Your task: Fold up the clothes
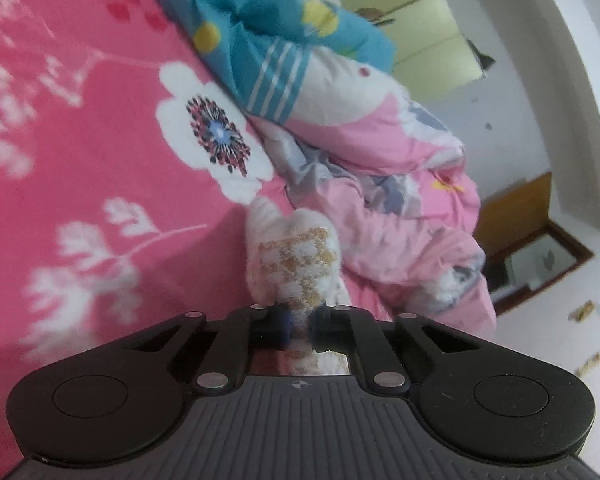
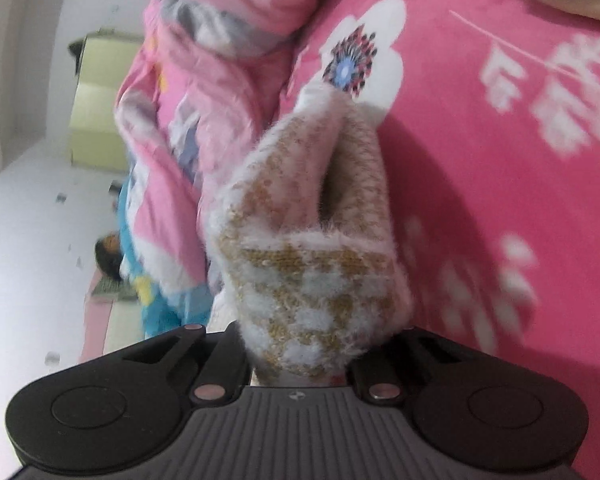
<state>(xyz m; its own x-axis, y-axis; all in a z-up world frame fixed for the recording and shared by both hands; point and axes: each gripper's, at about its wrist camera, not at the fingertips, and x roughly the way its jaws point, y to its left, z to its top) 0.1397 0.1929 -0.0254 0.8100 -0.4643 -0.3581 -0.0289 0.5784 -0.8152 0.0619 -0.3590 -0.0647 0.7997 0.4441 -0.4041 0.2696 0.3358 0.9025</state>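
- While the left gripper (image 1: 300,320) clamps one end of the knit (image 1: 296,264), it hangs above the pink sheet (image 1: 80,152) beside the quilt (image 1: 380,184).
- Right gripper (image 2: 300,364) pinches the knit's (image 2: 312,280) other end, bunched up; no fold made yet.

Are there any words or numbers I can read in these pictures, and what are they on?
No words or numbers can be read in either view.
The gripper body carries only a small round crosshair mark, no letters.
The pink bedsheet and the quilt show only flowers and patterns.
The knitted garment shows no label.
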